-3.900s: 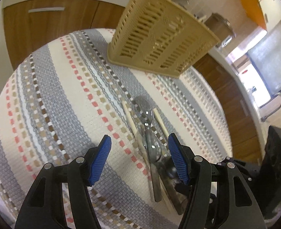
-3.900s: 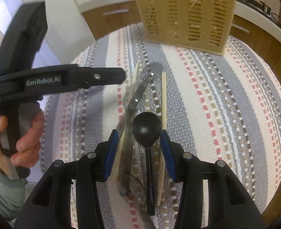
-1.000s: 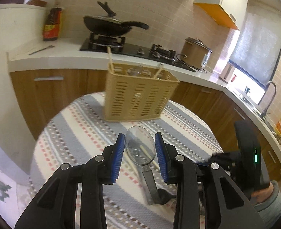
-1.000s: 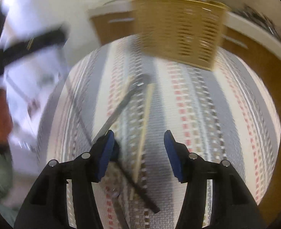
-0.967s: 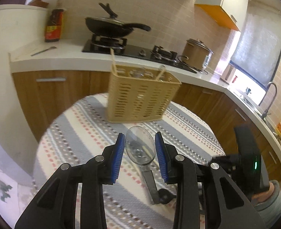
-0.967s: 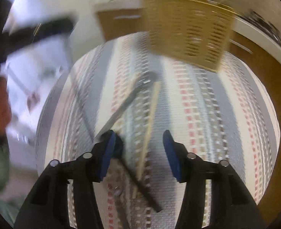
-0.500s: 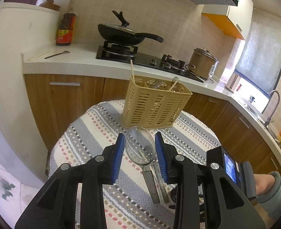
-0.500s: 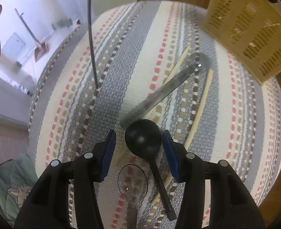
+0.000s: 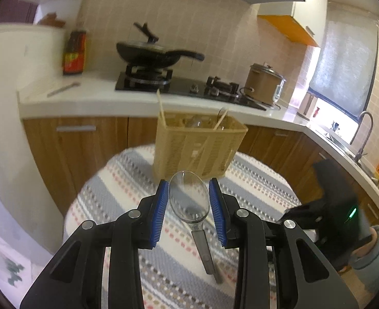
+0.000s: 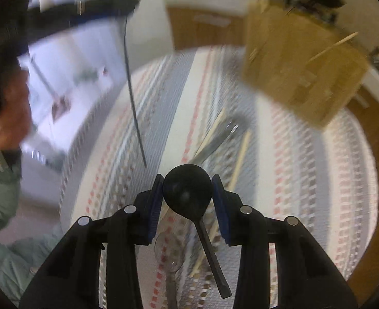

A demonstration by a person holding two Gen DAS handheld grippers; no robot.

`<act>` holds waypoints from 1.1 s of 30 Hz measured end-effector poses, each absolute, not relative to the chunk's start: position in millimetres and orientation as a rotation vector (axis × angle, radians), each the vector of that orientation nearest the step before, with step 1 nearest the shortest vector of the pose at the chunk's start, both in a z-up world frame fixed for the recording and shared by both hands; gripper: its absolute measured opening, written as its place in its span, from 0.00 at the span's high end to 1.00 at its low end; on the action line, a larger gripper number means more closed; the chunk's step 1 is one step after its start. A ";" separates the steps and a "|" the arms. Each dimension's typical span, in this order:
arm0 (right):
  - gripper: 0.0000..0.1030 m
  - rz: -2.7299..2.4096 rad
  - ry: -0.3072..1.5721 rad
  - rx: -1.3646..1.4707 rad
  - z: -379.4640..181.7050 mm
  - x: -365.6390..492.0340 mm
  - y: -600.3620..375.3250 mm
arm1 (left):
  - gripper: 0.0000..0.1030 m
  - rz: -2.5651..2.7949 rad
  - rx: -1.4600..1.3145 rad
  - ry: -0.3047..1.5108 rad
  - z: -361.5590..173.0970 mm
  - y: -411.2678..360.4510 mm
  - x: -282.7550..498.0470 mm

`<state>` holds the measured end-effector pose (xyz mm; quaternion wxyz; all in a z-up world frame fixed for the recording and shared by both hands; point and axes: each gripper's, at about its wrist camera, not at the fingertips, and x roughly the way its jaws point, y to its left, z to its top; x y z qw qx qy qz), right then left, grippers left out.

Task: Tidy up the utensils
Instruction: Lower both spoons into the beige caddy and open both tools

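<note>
Left gripper [image 9: 189,203] clamped on clear spoon [image 9: 189,198] bowl, right gripper [image 10: 187,195] on black spoon [image 10: 188,191], both aloft short of basket [image 9: 197,146]. Advice: tilt handles down, lower into open compartment, avoid standing chopsticks [image 9: 161,108].

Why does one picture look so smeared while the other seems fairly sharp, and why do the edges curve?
Right wrist view: motion blur smears the basket and tablecloth, yet the black spoon in the right gripper stays sharp. Left wrist view: milder blur; the clear spoon in the left gripper is crisp, and the window glares. Both are fisheye, so straight edges bow.
</note>
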<state>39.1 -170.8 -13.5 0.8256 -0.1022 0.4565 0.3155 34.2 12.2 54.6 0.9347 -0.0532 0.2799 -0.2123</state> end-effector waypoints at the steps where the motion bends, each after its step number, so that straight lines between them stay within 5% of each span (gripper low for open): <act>1: 0.67 0.652 0.916 -0.174 0.9 42.4 -178.8 | 0.70 -0.432 -0.094 0.552 60.3 9.1 34.7; 13: 0.67 0.518 0.382 0.240 84.0 66.9 -261.4 | 0.70 -0.432 0.031 0.416 117.7 -25.3 69.5; 33: 0.66 0.417 0.214 0.351 94.9 191.5 -280.1 | 0.70 -0.340 0.120 0.330 166.4 -35.1 173.4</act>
